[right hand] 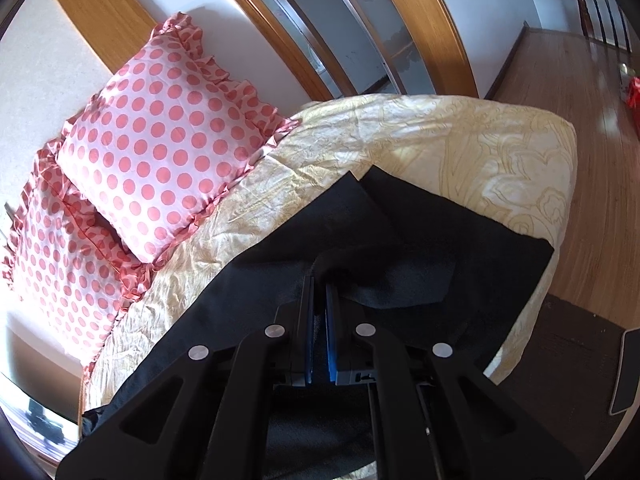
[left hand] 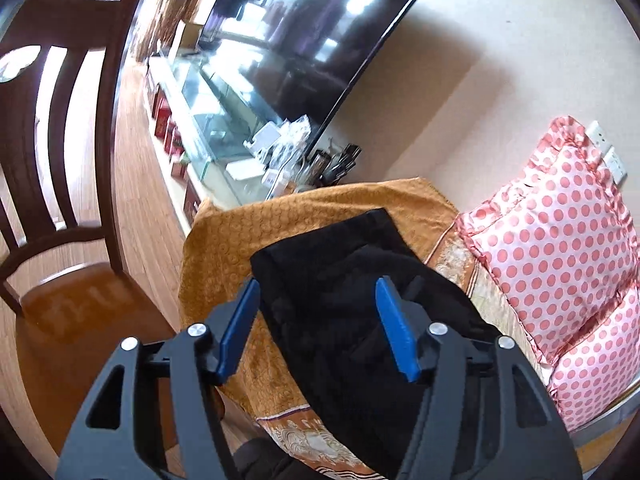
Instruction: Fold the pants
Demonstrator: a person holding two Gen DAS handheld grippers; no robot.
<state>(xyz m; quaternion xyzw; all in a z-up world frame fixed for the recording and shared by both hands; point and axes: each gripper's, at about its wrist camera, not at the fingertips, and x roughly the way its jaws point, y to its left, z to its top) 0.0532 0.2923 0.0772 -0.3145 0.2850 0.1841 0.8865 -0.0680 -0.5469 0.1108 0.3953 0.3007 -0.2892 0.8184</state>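
Note:
Black pants (left hand: 352, 296) lie on a bed, partly over an orange patterned cloth (left hand: 240, 240). My left gripper (left hand: 318, 288) is open with its blue pads spread above the pants, holding nothing. In the right wrist view the pants (right hand: 440, 248) spread over a cream bedspread (right hand: 460, 136). My right gripper (right hand: 320, 280) is shut on a raised fold of the black fabric, pinched between its blue pads.
Pink polka-dot pillows (right hand: 160, 132) lie at the head of the bed, also in the left wrist view (left hand: 560, 240). A wooden chair (left hand: 68, 160) stands left of the bed. A TV (left hand: 312, 40) on a glass stand lies beyond. Wooden floor (right hand: 592, 140) lies right.

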